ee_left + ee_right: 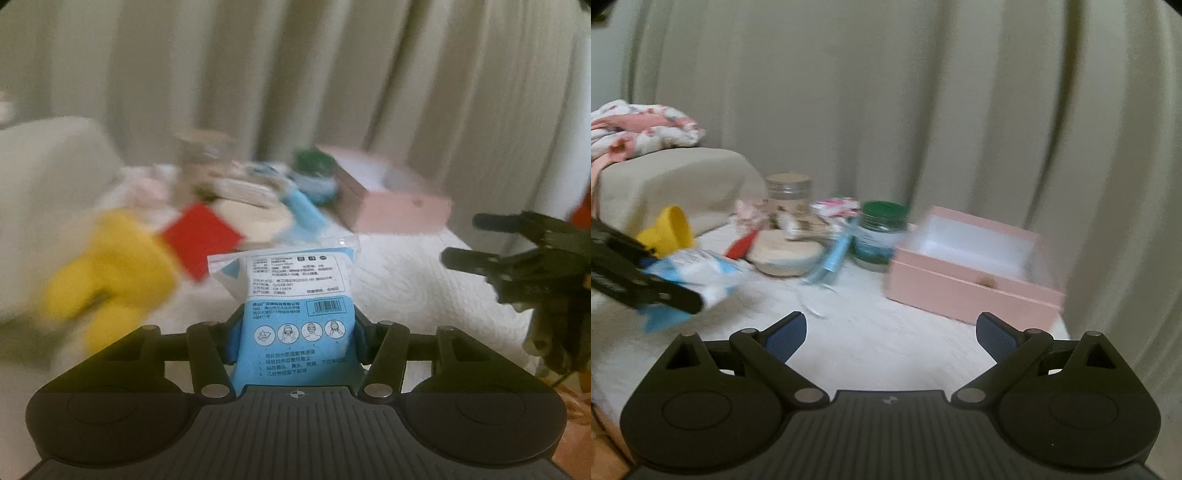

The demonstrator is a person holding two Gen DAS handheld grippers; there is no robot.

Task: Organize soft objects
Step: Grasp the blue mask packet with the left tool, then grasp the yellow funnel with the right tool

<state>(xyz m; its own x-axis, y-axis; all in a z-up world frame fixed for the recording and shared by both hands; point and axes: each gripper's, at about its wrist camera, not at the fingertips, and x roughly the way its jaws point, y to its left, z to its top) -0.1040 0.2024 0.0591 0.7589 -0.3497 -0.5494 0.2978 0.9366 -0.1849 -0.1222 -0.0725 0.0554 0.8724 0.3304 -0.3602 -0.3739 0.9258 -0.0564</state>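
1. Left gripper (295,332) – clamped on the blue wipes pack (293,317), held upright between its fingers.
2. Right gripper (891,338) – jaws apart, empty.
3. Pink box (964,291) ahead looks empty; sorting barely begun.

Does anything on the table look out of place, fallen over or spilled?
Nothing looks spilled. The yellow cup lies on its side at the table's left, its mouth facing sideways. The items beside it form a loose heap rather than a row. The pink box stands open and looks empty. The left gripper holds a blue packet.
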